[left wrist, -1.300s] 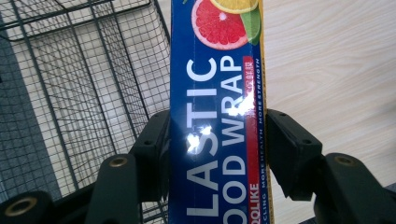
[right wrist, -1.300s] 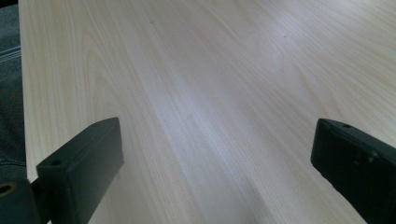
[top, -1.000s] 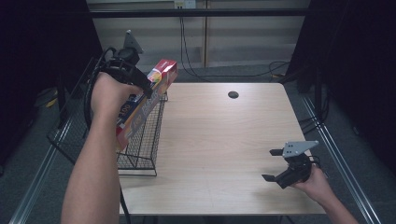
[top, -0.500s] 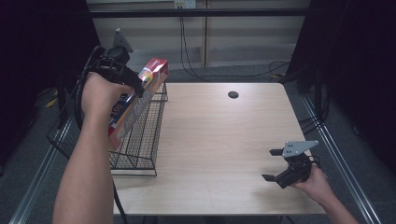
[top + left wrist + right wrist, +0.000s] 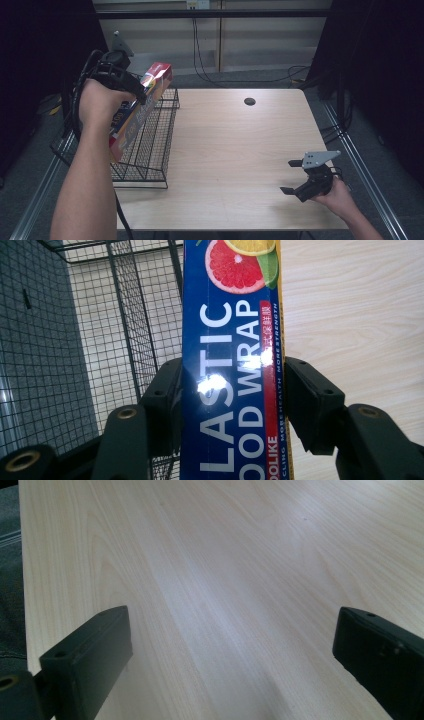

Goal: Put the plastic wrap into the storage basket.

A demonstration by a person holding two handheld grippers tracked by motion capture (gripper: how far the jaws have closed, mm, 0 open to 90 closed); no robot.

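Plastic wrap box [image 5: 140,110] hangs in the air over the wire basket [image 5: 150,150] at the desk's [image 5: 240,150] left edge, pinched across its narrow width by the left hand-held gripper [image 5: 131,90]. In the left gripper view the two black jaws press flat on either side of the blue carton [image 5: 232,370], which runs straight out ahead of them. Its long axis slants, red end high toward the desk's far left corner and the lower end dipping toward the basket's open top. The basket sits directly beneath, so I judge the coming move turns on lowering the box along that slant. The right hand-held gripper [image 5: 295,176] rests near the desk's near right corner, well apart, jaws spread wide over bare wood and holding nothing.
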